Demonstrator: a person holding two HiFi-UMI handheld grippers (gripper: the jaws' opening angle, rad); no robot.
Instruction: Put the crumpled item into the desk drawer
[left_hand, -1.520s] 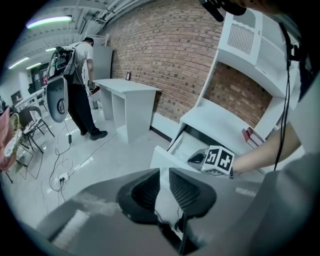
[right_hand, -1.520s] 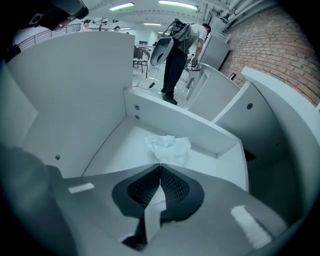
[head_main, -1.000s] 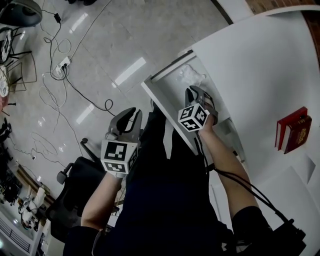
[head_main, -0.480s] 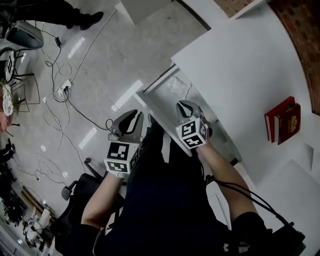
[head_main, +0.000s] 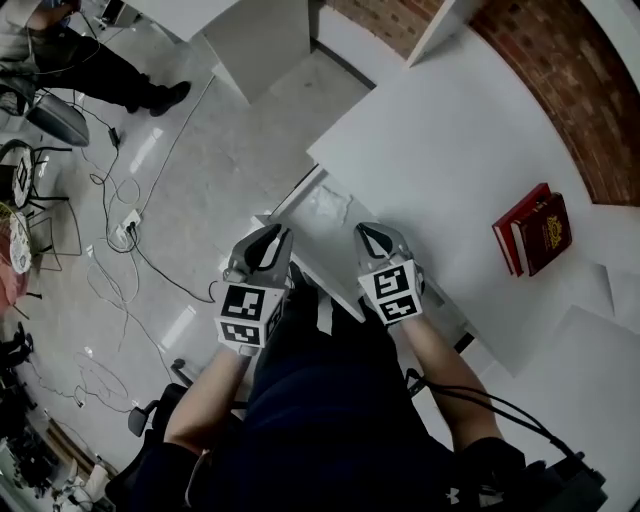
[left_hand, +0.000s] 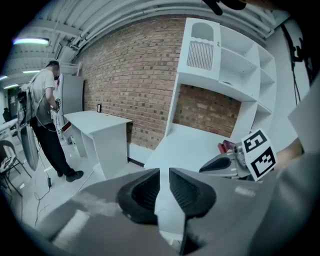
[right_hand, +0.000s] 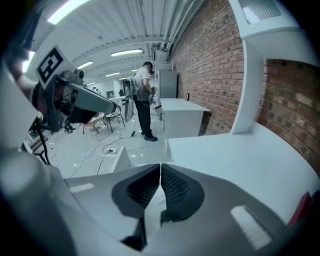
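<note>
The white desk (head_main: 450, 150) has its drawer (head_main: 300, 205) pulled open toward me. A pale crumpled item (head_main: 328, 207) lies inside the drawer. My right gripper (head_main: 372, 238) hovers above the drawer's near end, short of the item, with its pads together and nothing between them. My left gripper (head_main: 268, 240) hangs over the floor just left of the drawer front, its jaws closed to a thin slit and empty. In the left gripper view my left gripper (left_hand: 164, 175) points along the desk, with the right gripper (left_hand: 220, 164) beside it.
Two red books (head_main: 535, 228) lie on the desk at the right, near a brick wall (head_main: 560, 90). Cables (head_main: 130, 220) trail over the floor at the left. A person (head_main: 90, 60) stands by another white desk (head_main: 250, 30). A dark chair (head_main: 150, 420) is below left.
The right gripper has drawn back from the crumpled item to the drawer's near end. The head view has tipped up, so desk and drawer sit lower and more leftward.
</note>
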